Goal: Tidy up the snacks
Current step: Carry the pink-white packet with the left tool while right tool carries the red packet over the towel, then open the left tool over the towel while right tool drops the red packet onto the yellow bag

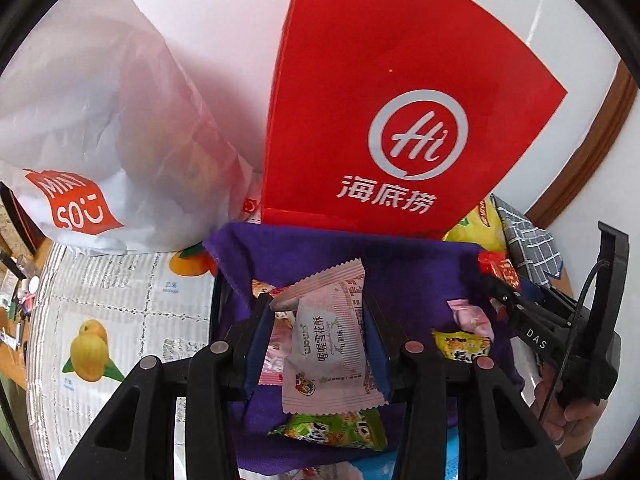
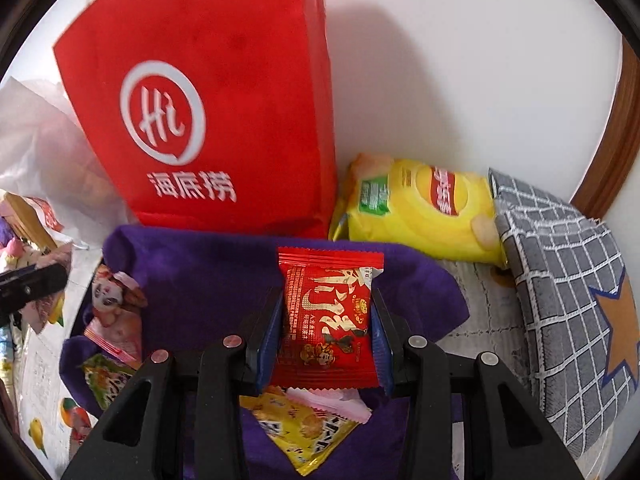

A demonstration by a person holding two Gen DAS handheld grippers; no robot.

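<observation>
Left wrist view, frame centre: a pink snack packet (image 1: 326, 340) is pinched by the left gripper (image 1: 320, 344); a red snack packet (image 2: 328, 320) is pinched by the right gripper (image 2: 326, 340).

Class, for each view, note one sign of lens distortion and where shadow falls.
Left wrist view: dark rounded corners, door frame bowed; the red bag shadows the wall beside it. Right wrist view: same vignette, the frame curves; bag shadow lies on the wall.
</observation>
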